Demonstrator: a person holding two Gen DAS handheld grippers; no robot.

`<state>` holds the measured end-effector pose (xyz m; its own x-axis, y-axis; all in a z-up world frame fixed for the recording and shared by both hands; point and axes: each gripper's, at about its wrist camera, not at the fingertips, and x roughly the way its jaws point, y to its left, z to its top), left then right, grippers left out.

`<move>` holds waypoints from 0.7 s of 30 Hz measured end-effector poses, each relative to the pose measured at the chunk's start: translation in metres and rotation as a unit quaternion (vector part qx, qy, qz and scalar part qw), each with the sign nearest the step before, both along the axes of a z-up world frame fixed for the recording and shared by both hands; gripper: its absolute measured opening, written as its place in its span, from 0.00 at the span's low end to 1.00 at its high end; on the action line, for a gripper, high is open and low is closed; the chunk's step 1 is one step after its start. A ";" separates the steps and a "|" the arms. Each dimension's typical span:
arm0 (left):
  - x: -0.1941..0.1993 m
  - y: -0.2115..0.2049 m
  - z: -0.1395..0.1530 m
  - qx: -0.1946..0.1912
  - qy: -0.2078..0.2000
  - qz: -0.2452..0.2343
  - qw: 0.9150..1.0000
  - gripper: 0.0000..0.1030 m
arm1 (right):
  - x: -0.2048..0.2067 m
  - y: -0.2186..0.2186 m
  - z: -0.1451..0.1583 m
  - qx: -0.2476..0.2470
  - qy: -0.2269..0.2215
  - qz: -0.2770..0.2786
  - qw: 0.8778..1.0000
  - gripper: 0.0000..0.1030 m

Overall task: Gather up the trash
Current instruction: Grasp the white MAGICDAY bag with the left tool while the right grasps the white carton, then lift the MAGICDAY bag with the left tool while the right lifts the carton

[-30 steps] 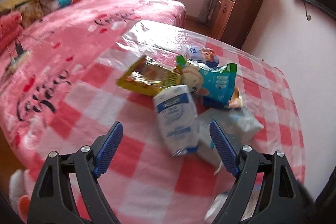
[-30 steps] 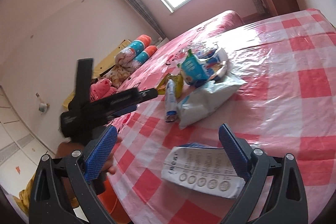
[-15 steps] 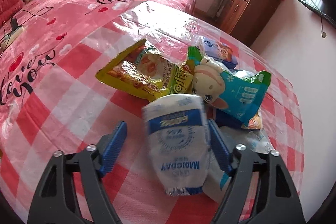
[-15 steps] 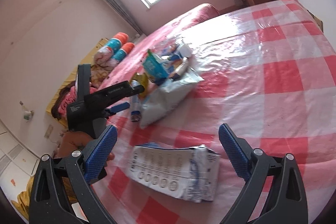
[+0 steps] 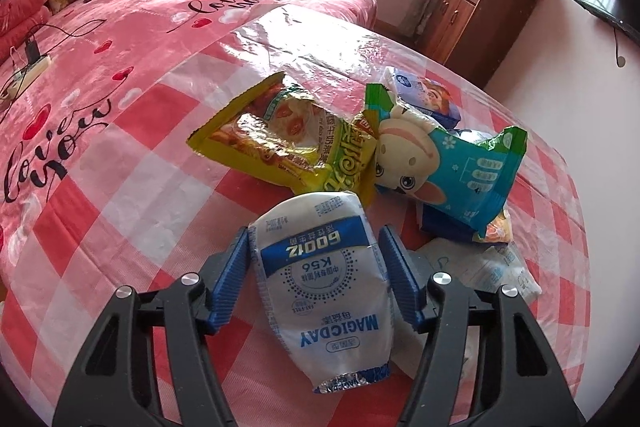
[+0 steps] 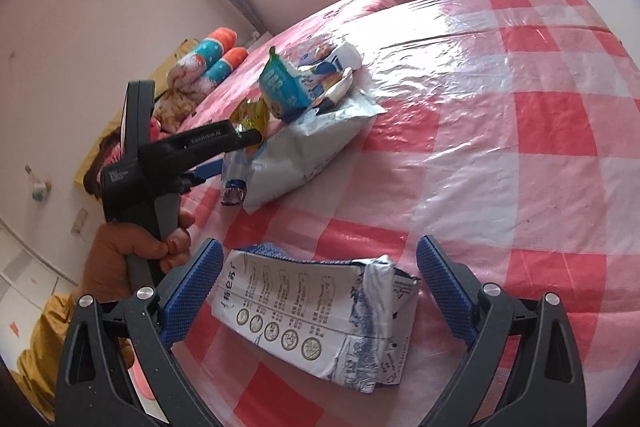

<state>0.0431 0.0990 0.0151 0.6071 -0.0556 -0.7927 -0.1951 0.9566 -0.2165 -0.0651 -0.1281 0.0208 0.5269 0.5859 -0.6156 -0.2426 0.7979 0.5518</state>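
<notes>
A: The left gripper [image 5: 316, 279] is straddling the white pouch [image 5: 326, 291], one blue pad on each side. The jaws are partly apart, with the left pad touching the pouch's edge and the right pad showing a sliver of gap, so nothing is clamped yet.

B: To do it well, the person is probably wanting to squeeze across the pouch's upper, fuller half, keeping the pads level so the slick film is not slipping out. Lifting straight up would avoid dragging the yellow bag [image 5: 280, 135] lying just beyond it.

A: And the right gripper [image 6: 316, 291]?

B: Its jaws are standing wide apart around the carton [image 6: 316, 315], neither pad touching. The carton is lying flattened near the table's edge, well apart from the heap.

A: How is the pouch looking?

B: It is a soft white and blue pouch, puffy, glossy, with a crimped seal at the near end, lying on the checked cloth [image 5: 120, 219] at the front of the pile. It is looking light and crushable, so a gentle squeeze should be enough. The blue bag [image 5: 452, 171] with a cartoon animal is sitting behind it to the right, resting on other wrappers.
</notes>
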 end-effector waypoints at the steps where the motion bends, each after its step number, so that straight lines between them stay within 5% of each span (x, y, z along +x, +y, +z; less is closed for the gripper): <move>1: -0.002 0.001 0.000 -0.001 0.000 0.001 1.000 0.63 | -0.001 0.002 0.000 -0.001 0.001 0.003 1.000 0.93; 11: -0.049 0.029 0.009 0.014 0.001 0.015 1.000 0.63 | -0.019 0.025 0.002 0.012 0.008 0.065 0.998 0.93; 21: -0.098 0.056 0.016 0.031 -0.001 0.030 0.999 0.63 | -0.063 0.075 0.007 0.037 0.009 0.195 0.980 0.93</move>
